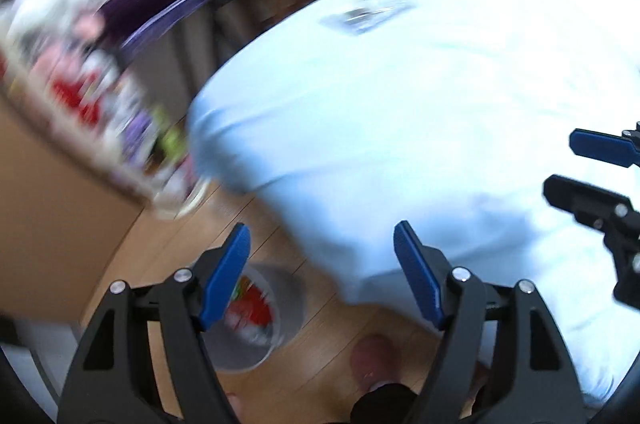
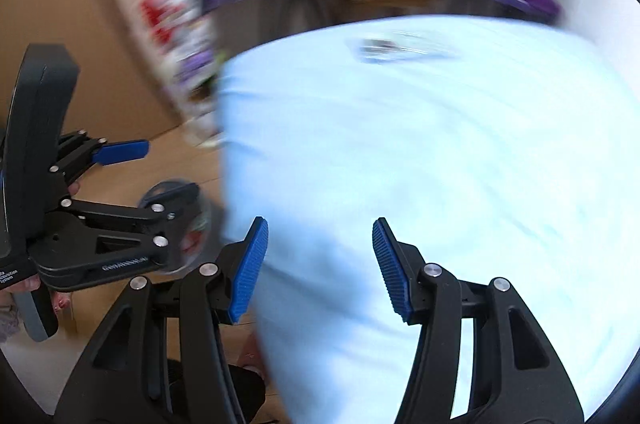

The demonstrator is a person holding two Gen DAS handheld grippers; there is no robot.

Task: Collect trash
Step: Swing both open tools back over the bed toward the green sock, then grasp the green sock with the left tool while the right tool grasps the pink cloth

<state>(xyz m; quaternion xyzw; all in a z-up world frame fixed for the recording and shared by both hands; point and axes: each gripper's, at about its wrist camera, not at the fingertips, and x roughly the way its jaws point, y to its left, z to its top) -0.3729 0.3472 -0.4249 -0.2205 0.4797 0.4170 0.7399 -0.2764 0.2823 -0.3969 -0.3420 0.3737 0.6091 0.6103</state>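
Blue-padded left gripper point(image 1: 322, 272) hangs over the wood floor point(image 1: 320, 356) with jaws wide and empty; right gripper point(image 2: 320, 270), also spread with nothing between its pads, hangs over the pale blue bedsheet point(image 2: 420, 164). Both frames heavily motion-blurred.

Task's thing: a small flat wrapper-like scrap point(image 2: 384, 49), clear with dark print, lies on the bedsheet toward its far edge, well apart from both grippers. Exact nature too smeared to tell.

Grey waste bin point(image 1: 256, 320) stands on the floor beside the bed's near corner, already holding red and white litter.

Judgement: some trash binned; the scrap on the bedsheet remains uncollected.

View differences: left wrist view looks down into the bin; right wrist view has it mostly hidden behind the left gripper.
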